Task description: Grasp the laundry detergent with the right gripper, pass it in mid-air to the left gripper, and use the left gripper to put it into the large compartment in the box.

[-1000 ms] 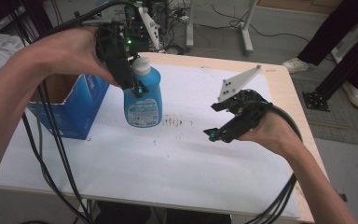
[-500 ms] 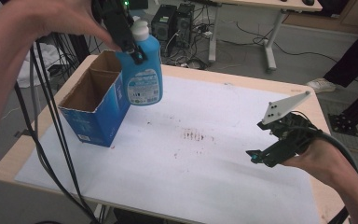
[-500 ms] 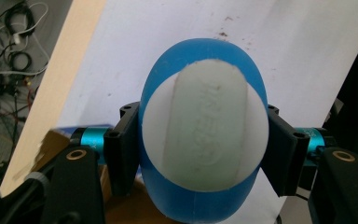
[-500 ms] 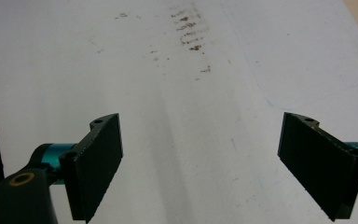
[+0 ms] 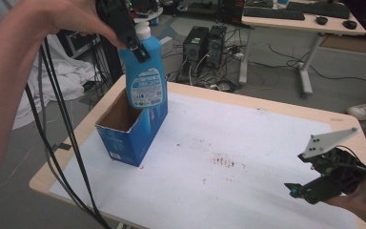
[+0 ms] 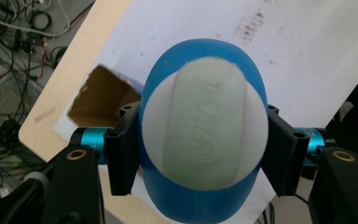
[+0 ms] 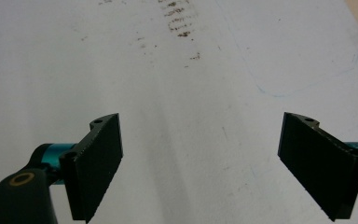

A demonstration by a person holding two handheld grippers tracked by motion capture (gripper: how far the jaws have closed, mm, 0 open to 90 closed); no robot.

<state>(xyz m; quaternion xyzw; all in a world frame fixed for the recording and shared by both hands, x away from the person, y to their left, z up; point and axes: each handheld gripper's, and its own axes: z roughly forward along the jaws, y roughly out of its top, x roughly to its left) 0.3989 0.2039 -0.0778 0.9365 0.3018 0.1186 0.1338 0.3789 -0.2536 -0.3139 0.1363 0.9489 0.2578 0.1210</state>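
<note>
My left gripper (image 5: 134, 46) is shut on a blue bottle (image 5: 144, 74) with a white cap and a label, and holds it upright in the air over the open blue cardboard box (image 5: 129, 128) at the table's left side. The bottle's base hangs at the box's open top. From above, the left gripper view looks down on the white cap (image 6: 204, 123), squeezed between both jaws, with the box's brown inside (image 6: 101, 94) below to the left. My right gripper (image 5: 301, 189) hovers open low over the white table cover at the right, nothing between its jaws (image 7: 200, 163).
The white sheet (image 5: 228, 191) covers the wooden table and carries brown smudges (image 5: 224, 161) near its middle. Black cables (image 5: 59, 143) trail from the left hand down past the table's left edge. A second desk, computer towers and floor cables lie beyond the far edge.
The left gripper has carried the bottle left and up from the table's middle to above the box. The right gripper has stayed open at the right.
</note>
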